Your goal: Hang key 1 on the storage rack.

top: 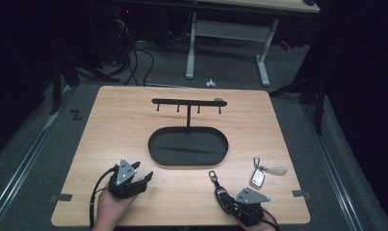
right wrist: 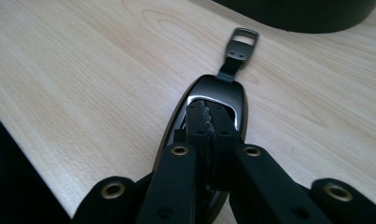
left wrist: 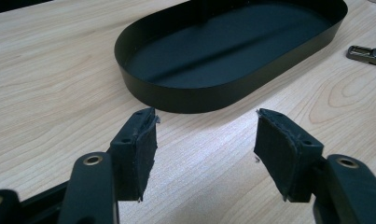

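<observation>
My right gripper (right wrist: 209, 116) jaws closed, pressing atop black key fob (right wrist: 223, 93); left gripper (left wrist: 204, 140) wide, empty. Next: regrip fob, carry to far rack (top: 187, 102).

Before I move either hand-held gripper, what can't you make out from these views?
- Right hand-held gripper: jaws shut together above the black key fob; right gripper view doesn't show whether anything is pinched or the pads merely rest on it.
- Silver key fob: too small in the high view to read its buttons.
- Rack hooks: tiny and dark in the high view.
- Black tray: far end cut off by the left gripper view's top edge.
</observation>
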`<state>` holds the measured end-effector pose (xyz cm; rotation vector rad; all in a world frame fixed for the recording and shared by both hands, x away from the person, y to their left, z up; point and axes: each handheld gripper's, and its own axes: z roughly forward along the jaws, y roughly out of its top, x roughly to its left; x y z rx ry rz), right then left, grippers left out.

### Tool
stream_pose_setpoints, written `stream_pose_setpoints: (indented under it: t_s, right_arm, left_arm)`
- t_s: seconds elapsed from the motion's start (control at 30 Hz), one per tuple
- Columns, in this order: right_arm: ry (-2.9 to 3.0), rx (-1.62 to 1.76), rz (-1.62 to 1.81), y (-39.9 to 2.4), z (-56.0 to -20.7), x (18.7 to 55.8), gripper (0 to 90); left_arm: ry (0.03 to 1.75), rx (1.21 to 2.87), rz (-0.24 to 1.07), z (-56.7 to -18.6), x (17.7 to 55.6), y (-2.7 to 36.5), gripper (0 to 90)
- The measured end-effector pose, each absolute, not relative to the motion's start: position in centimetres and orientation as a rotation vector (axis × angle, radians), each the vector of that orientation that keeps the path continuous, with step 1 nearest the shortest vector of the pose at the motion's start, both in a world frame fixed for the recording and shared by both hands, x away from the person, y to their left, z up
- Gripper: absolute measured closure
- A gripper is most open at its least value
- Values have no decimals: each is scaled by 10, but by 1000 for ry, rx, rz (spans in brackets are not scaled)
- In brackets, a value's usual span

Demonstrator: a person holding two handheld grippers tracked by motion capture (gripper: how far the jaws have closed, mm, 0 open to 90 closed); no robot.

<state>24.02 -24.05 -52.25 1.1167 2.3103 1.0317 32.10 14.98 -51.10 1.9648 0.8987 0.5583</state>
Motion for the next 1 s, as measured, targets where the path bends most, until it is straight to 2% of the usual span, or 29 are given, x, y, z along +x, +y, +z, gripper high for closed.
stream_pose_setpoints:
  t_s: [0.83, 1.0]
  right_arm:
    - [2205, 1182, 1056, -262, -513, 254, 883]
    - [2157, 1257, 1042, -276, -510, 267, 835]
  left_arm:
    - [919, 1968, 564, -513, 315, 160, 393]
    - [936, 1977, 564, -515, 308, 167, 392]
